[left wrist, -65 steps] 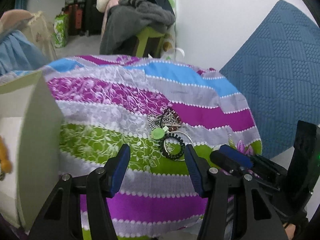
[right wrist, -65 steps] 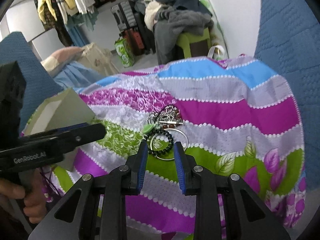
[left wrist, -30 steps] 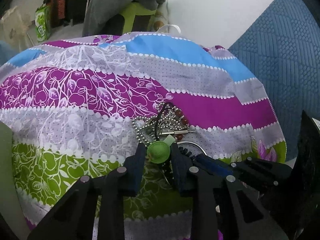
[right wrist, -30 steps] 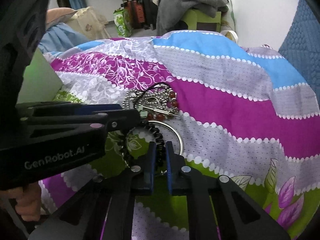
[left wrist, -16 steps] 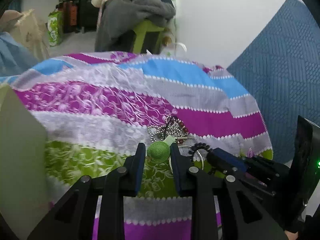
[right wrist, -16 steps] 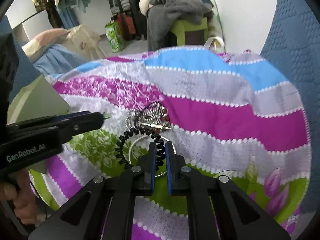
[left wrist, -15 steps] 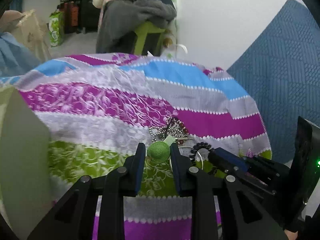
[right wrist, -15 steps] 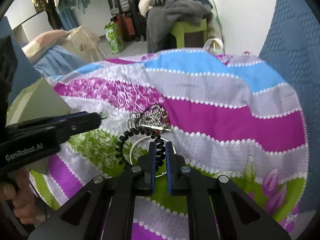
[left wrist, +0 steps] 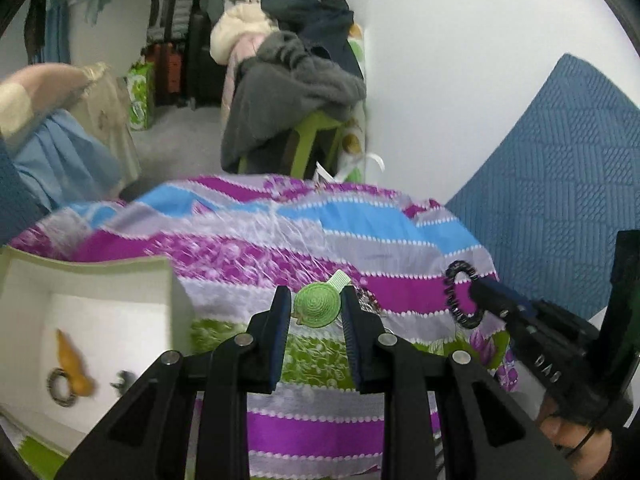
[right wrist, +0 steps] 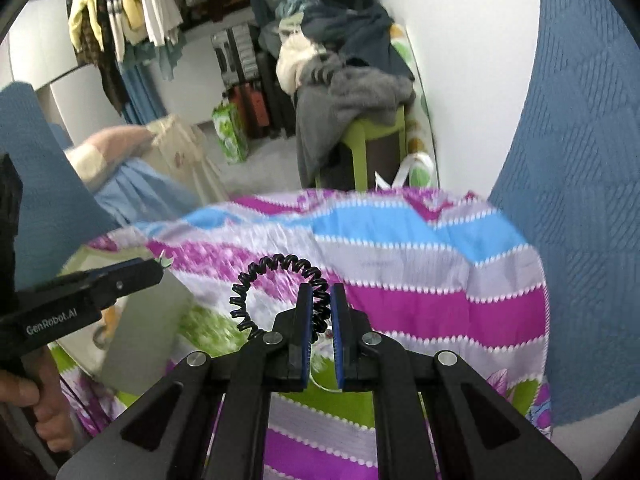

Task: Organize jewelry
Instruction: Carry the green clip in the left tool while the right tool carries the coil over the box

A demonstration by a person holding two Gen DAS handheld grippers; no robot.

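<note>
Showing both pieces now lifted off the striped bedspread (left wrist: 400,240): left hand-held gripper (left wrist: 316,312) clamps the green hat clip (left wrist: 318,305); right hand-held gripper (right wrist: 320,312) pinches the black coil tie (right wrist: 276,280). Open box (left wrist: 100,312) presumably next.

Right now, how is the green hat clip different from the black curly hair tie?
The hat clip is green, solid and round like a tiny hat; the hair tie is black, an open coiled ring. The clip sits in the left hand-held gripper, the tie in the right hand-held gripper. Both are pinched and lifted off the bedspread.
</note>
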